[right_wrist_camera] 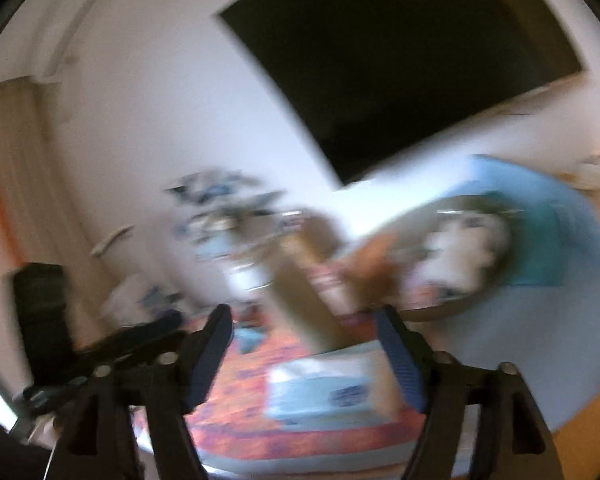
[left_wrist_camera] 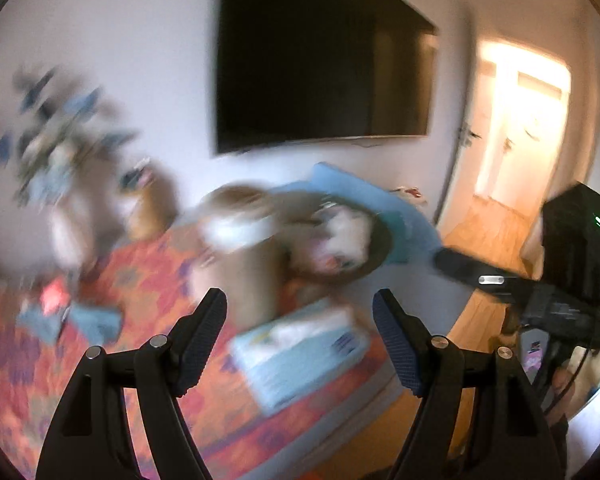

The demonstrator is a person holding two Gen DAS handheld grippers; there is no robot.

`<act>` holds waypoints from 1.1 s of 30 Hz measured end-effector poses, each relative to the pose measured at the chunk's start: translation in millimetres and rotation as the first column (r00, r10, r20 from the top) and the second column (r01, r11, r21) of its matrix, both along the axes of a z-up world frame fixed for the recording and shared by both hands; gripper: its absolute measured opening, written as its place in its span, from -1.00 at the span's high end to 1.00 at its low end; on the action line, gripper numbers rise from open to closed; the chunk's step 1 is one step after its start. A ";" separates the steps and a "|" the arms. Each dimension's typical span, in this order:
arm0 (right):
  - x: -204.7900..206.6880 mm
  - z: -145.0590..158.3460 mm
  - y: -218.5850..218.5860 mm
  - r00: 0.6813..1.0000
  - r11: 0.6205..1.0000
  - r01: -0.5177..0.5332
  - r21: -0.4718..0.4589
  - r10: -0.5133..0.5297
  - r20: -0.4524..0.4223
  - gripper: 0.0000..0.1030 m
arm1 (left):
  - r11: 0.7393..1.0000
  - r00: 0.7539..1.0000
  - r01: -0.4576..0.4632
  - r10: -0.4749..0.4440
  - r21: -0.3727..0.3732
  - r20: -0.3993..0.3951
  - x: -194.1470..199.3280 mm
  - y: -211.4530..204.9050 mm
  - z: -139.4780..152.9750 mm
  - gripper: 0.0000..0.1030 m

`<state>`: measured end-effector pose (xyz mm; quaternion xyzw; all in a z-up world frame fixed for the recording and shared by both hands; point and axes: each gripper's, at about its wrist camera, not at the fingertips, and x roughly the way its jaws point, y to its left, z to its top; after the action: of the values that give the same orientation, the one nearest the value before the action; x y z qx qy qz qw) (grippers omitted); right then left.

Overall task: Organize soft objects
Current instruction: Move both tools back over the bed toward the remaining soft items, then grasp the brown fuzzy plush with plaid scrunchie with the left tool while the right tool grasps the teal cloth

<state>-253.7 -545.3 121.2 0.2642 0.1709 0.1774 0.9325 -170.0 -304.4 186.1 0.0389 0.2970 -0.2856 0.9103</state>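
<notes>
Orange patterned cloth (left_wrist_camera: 148, 264) | tissue box (left_wrist_camera: 300, 356) near edge | left gripper (left_wrist_camera: 300, 344), right gripper (right_wrist_camera: 306, 356) jaws apart, empty

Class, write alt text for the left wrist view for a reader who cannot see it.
The open, empty left gripper points over a table with an orange patterned cloth towards a pale blue tissue box and a round basket of soft toys. A dark wall screen hangs behind; the picture is motion-blurred.

An orange-red cloth (left_wrist_camera: 148, 280) patterned with purple patches bears a pale blue box (left_wrist_camera: 300, 356). At one o'clock, a blue cushion (left_wrist_camera: 360, 188). The screen (left_wrist_camera: 320, 64) is black, the wall (left_wrist_camera: 140, 60) white.
</notes>
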 end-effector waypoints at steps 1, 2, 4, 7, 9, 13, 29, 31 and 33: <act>2.0 2.4 11.1 0.999 0.999 -0.035 -0.010 0.035 0.015 -0.75 | 0.999 0.999 -0.032 0.031 -0.011 -0.018 3.9 17.3 -3.4 -0.44; 6.9 6.8 27.8 0.996 0.996 -0.085 -0.034 0.086 0.026 -0.76 | 0.996 0.996 -0.083 0.082 -0.020 -0.041 10.8 42.4 -8.1 -0.44; 19.9 14.1 63.0 0.983 0.980 -0.178 -0.087 0.181 0.022 -0.76 | 0.986 0.985 -0.161 0.158 -0.034 -0.075 21.0 78.0 -14.5 -0.44; 42.5 18.4 117.4 0.965 0.951 -0.261 -0.164 0.259 -0.029 -0.77 | 0.958 0.951 -0.284 0.275 -0.049 -0.141 43.5 140.8 -30.9 -0.44; 63.7 15.3 164.5 0.943 0.917 -0.333 -0.220 0.319 -0.096 -0.77 | 0.926 0.915 -0.375 0.361 -0.048 -0.178 57.0 182.9 -46.2 -0.44; 109.2 -6.7 245.4 0.917 0.852 -0.385 -0.355 0.309 -0.254 -0.78 | 0.861 0.840 -0.509 0.496 -0.001 -0.218 80.4 246.9 -70.0 -0.44; 244.1 -121.5 322.6 0.832 0.820 -0.363 -0.443 0.072 -0.550 -0.78 | 0.786 0.719 -0.614 0.595 0.073 -0.359 148.9 335.1 -177.5 -0.44; 243.2 -118.1 327.8 0.835 0.797 -0.374 -0.475 0.067 -0.546 -0.78 | 0.799 0.725 -0.596 0.578 0.078 -0.376 150.2 333.1 -168.6 -0.44; 248.1 -109.3 333.0 0.837 0.791 -0.390 -0.471 0.092 -0.539 -0.78 | 0.817 0.752 -0.577 0.540 0.020 -0.378 151.9 331.9 -147.9 -0.44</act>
<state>-5.6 -212.2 12.0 -0.0120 0.4789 0.1677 0.8616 -18.2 27.5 38.2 -0.1501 0.4450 -0.0168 0.8827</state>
